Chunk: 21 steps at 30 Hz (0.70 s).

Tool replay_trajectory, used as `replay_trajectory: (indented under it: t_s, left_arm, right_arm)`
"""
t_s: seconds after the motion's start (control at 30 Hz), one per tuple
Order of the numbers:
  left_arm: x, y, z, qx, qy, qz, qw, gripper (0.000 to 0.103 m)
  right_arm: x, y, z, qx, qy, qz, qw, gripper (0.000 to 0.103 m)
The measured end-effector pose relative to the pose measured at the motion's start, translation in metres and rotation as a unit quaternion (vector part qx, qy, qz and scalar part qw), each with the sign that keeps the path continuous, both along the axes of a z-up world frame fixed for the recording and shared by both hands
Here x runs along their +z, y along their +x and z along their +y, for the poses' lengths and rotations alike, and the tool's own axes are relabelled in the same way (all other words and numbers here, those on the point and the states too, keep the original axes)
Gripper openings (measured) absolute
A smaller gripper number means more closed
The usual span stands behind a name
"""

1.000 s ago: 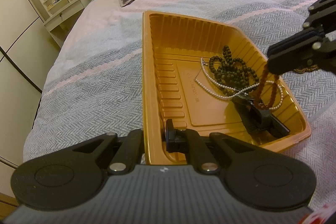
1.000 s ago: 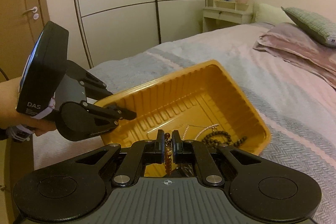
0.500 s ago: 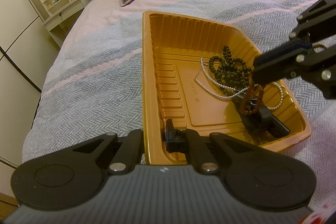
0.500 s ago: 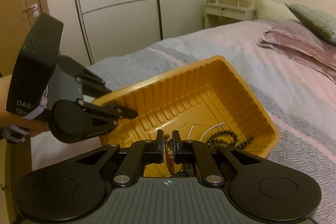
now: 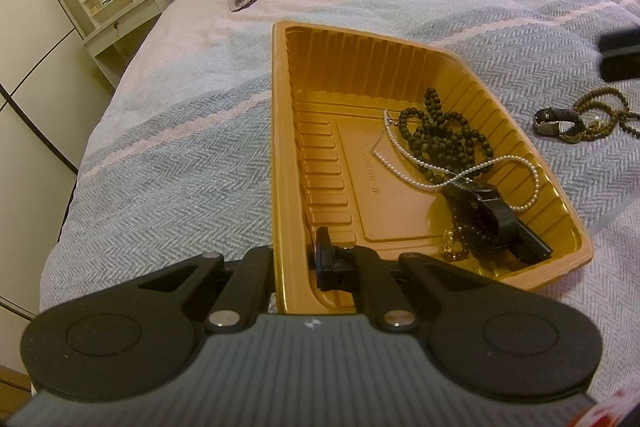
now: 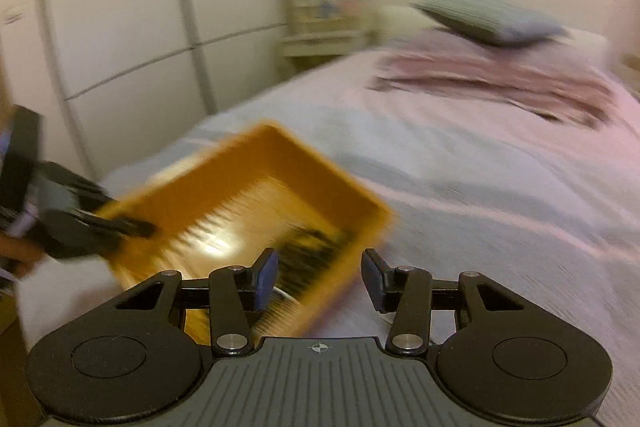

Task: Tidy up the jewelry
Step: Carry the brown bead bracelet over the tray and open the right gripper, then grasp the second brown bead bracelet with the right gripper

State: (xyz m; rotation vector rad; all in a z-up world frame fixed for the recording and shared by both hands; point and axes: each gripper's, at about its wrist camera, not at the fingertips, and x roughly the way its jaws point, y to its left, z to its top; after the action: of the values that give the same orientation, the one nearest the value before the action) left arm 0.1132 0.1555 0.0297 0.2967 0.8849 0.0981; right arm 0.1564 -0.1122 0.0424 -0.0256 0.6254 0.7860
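1. The bed [image 5: 168, 163] carries everything; a gold tray [image 5: 360, 67] lies on its grey-and-pink cover, long side running away from you.
2. Your left tongs [image 5: 296, 263] are clamped on the tray's near-left wall, one finger inside and one outside, which steadies the tray.
3. Your right tongs [image 6: 318, 281] have just been opening, and nothing sits between the fingers now. In the right wrist view they hang over the tray's near-right corner, in a blurred frame. In the left wrist view only a dark tip shows at the far right edge.
4. Inside the tray, toward its right wall, lie a dark bead string [image 5: 438, 139], a pearl strand [image 5: 408, 155] looped across it, a black watch [image 5: 492, 217] and a reddish-brown bracelet [image 5: 454, 249] at the near end. I judge that drop finished.
5. On the cover right of the tray, well apart from it, a second watch [image 5: 558, 122] and a brown bead string [image 5: 600, 117] wait, touching each other.
6. Next, you'd likely carry the open right tongs to that pair. Pick one piece cleanly, since they may be tangled, and keep the left grip firm.
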Motion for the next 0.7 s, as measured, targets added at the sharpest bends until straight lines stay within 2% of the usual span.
replay_trajectory:
  t_s: [0.13, 0.27, 0.37, 0.5, 0.7]
  left_arm:
    - [0.0, 0.0, -0.001, 0.002, 0.0, -0.002, 1.0, 0.004]
    - [0.0, 0.0, -0.002, 0.002, 0.002, 0.0, 1.0, 0.004]
    - [0.0, 0.0, -0.002, 0.002, 0.003, 0.0, 1.0, 0.004]
    - [0.0, 0.0, -0.002, 0.003, 0.003, 0.0, 1.0, 0.004]
    - [0.0, 0.0, -0.002, 0.003, 0.003, 0.0, 1.0, 0.004]
  right_arm:
    - [-0.02, 0.003, -0.056, -0.071, -0.033, 0.018, 0.997, 0.047]
    - [-0.036, 0.003, -0.111, -0.147, -0.057, 0.027, 0.987, 0.047]
    - [-0.048, 0.001, -0.14, -0.181, -0.072, 0.035, 0.98, 0.047]
    - [-0.063, -0.002, -0.155, -0.191, -0.079, 0.054, 0.977, 0.047]
    - [-0.085, 0.005, -0.155, -0.191, -0.101, 0.075, 0.974, 0.046]
